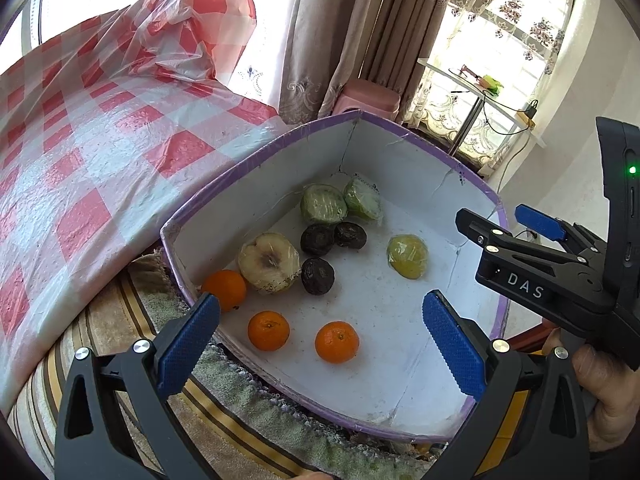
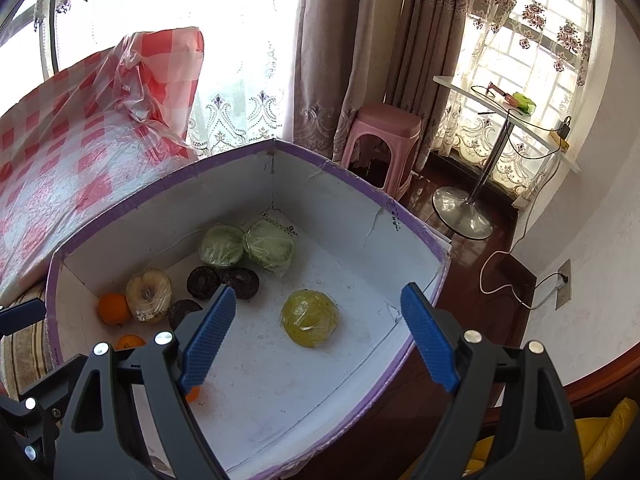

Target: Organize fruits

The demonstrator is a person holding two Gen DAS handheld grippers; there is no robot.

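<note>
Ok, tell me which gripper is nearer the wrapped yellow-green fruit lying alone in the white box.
Right. The right gripper hangs open directly over the wrapped yellow-green fruit; the left gripper is open above the oranges, farther off.

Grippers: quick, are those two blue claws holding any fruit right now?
Left gripper: open, holding nothing.
Right gripper: open, holding nothing.

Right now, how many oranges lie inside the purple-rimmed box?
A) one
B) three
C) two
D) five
B: the left wrist view shows three oranges in the box, one in the corner beside the wrapped cut apple and two nearer the open left gripper, at and.
</note>
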